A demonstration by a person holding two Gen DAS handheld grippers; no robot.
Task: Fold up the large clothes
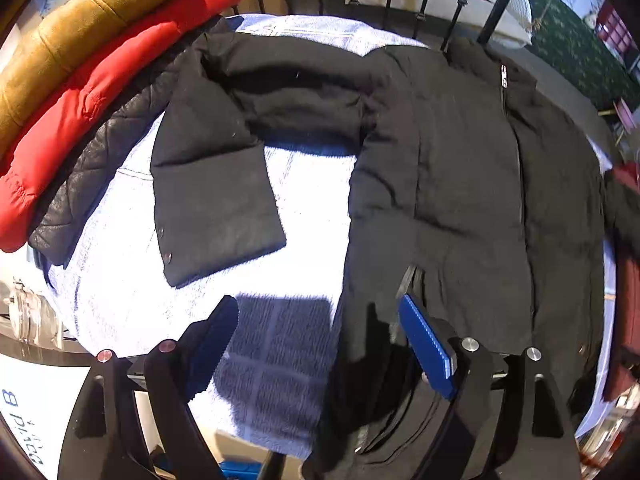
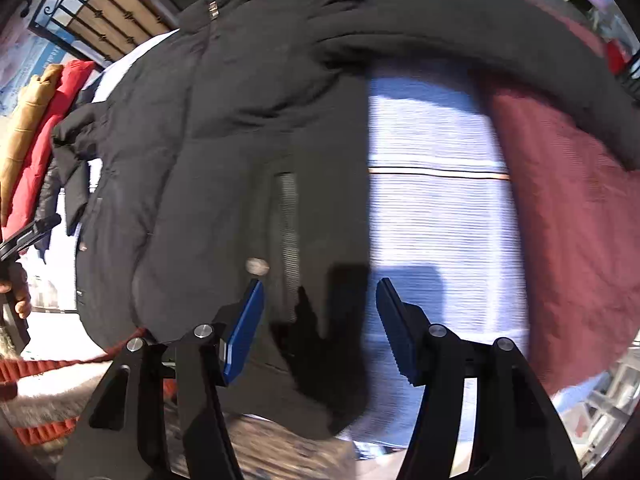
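Both claws apart, black jacket [image 1: 440,160] hem below

Black padded coat [image 1: 460,168] lies spread flat, front up, on a pale blue-white towel-covered counter [image 1: 312,216]. Front zip runs closed down the body; metal zip pull [image 1: 504,76] sits near the collar at the far edge. One sleeve [image 1: 212,184] is bent at the elbow, cuff lying towards the near edge. The other sleeve [image 2: 500,52] stretches outward over a dark red cloth [image 2: 560,208]. The hem hangs over the near edge.
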